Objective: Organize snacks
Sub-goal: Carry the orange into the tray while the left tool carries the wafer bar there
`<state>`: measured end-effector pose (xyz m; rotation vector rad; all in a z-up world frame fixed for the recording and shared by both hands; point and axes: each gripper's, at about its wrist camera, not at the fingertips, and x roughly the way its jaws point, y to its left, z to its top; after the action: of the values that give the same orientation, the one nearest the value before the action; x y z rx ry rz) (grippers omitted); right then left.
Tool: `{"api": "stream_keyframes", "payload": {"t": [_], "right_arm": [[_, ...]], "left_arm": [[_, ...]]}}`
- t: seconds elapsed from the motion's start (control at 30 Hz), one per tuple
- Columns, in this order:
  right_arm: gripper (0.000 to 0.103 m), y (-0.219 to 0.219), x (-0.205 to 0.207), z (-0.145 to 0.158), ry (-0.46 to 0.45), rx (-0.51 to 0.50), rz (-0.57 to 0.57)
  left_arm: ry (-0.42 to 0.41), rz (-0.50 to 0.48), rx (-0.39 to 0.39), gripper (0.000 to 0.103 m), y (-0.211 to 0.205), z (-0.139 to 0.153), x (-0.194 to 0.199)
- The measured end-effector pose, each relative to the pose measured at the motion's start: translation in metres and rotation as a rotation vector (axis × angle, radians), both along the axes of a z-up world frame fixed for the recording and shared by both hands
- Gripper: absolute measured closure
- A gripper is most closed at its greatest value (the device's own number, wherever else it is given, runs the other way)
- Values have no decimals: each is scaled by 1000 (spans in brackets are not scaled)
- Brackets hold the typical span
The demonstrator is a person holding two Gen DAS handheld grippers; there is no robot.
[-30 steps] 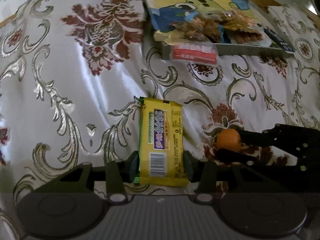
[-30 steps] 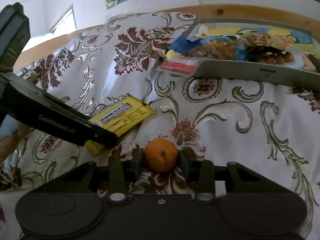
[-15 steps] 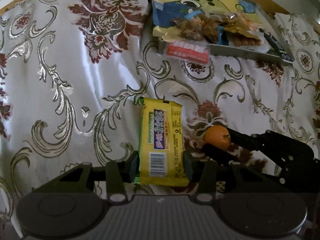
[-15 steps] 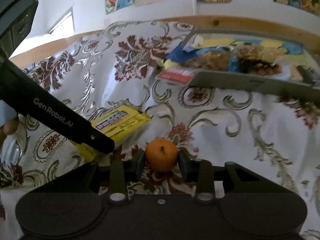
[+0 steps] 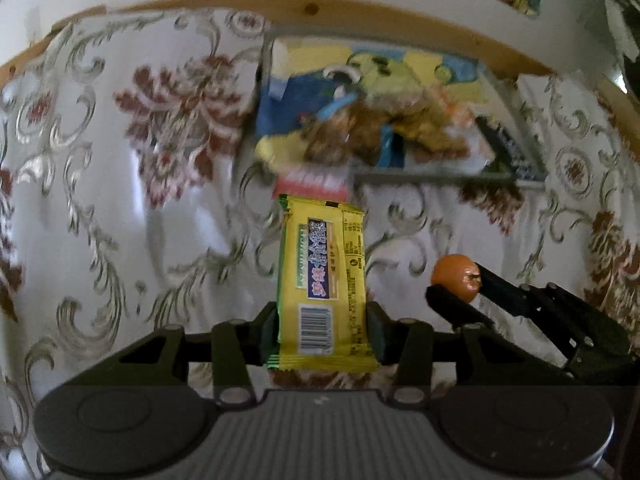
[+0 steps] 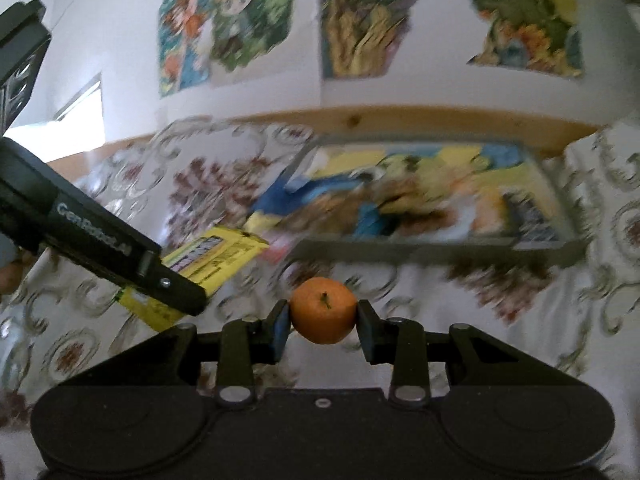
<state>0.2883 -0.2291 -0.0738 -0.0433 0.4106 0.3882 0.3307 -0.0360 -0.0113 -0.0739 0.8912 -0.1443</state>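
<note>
My left gripper (image 5: pixel 322 330) is shut on a yellow snack packet (image 5: pixel 324 280), held lengthwise above the floral tablecloth. The same yellow packet (image 6: pixel 212 258) shows in the right wrist view, pinched by the left gripper's black finger (image 6: pixel 176 288). My right gripper (image 6: pixel 323 322) is shut on a small orange mandarin (image 6: pixel 323 310); that mandarin (image 5: pixel 456 278) also appears at the right of the left wrist view. Ahead of both lies a grey tray (image 5: pixel 440 178) filled with several snack bags, its front wall (image 6: pixel 400 250) facing me. Both views are motion-blurred.
A red-and-white packet (image 5: pixel 310 182) hangs over the tray's front left corner. A wooden table edge (image 6: pixel 360 120) runs behind the tray, with a white wall and colourful posters (image 6: pixel 224 20) beyond. The white floral tablecloth (image 5: pixel 120 200) covers everything else.
Both grippers have lifted off the cloth with their loads and tilted up toward the tray. The wall and posters have come into the right wrist view.
</note>
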Motion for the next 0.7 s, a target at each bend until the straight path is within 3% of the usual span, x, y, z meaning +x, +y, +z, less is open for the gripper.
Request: {"api": "stream_keyframes", "payload": {"t": [0.33,0.57,0.7], "right_arm": [[66,-52,44,28,-117,64,-154],[66,-75,100,36,-124,37,-212],[66,-85,132,35,-72,18,-265]], "left_arm": [[-126,-21,-55,53,-32,24,58],[-182,-38,-74,53,-60,27,122],[-198,-32,-67,53,-73,23,148]]}}
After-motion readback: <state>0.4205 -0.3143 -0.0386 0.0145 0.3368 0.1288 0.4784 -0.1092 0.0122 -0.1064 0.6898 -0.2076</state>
